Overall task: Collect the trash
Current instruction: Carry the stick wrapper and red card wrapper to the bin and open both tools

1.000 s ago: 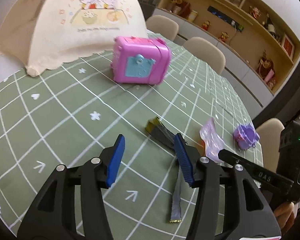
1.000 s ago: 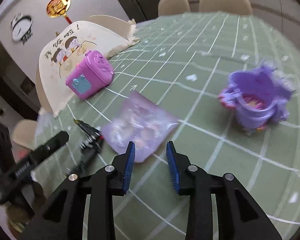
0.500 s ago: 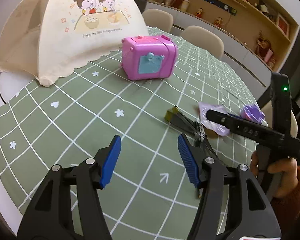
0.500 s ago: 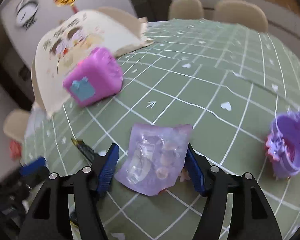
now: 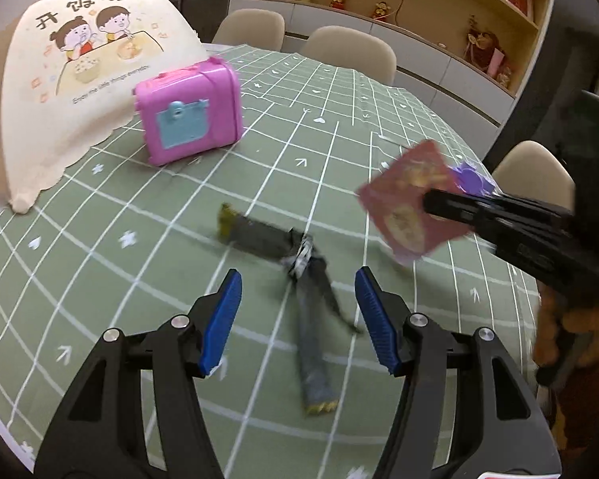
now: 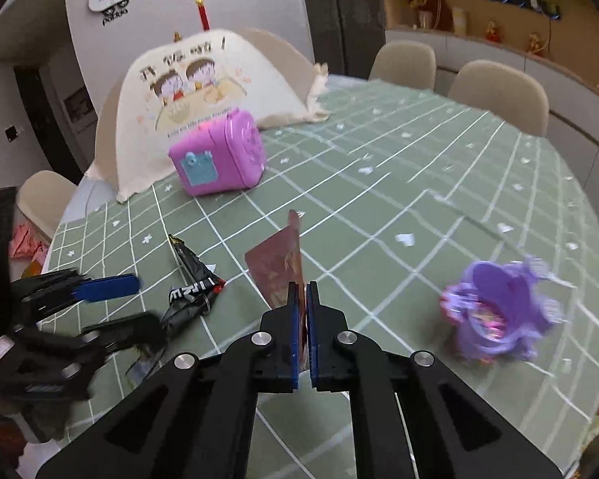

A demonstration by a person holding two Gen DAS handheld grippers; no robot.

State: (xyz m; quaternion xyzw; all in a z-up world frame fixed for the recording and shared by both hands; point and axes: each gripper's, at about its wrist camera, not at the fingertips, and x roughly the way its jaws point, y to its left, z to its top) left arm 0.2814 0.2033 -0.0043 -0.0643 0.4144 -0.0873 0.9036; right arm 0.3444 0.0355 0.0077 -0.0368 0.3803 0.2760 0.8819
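Two wrappers: right hand-held gripper (image 6: 304, 299) clamped on red snack packet (image 6: 277, 269), lifted off desk (image 6: 419, 183). Left hand-held gripper (image 5: 297, 311) half-open, empty, above dark foil wrapper (image 5: 311, 319). Light, crinkly, slippery; pinch mid-strip.

Table (image 5: 100, 247): sage-green cloth, white grid lines, small white hearts, flowers, arrows. Left tongs (image 5: 298, 321): black arms, blue ribbed pads. Right tongs (image 6: 303, 331): same black and blue. Wrapper (image 5: 307, 315) between left pads: dark grey, gold ends. Packet (image 6: 277, 269) in right tongs: reddish-pink, pale print. Box (image 5: 189, 113) beyond left tongs: bright pink, light-blue panel. Cover (image 5: 72, 80) behind box: cream, cartoon children print. Cup (image 6: 499, 311) right of right tongs: lilac.
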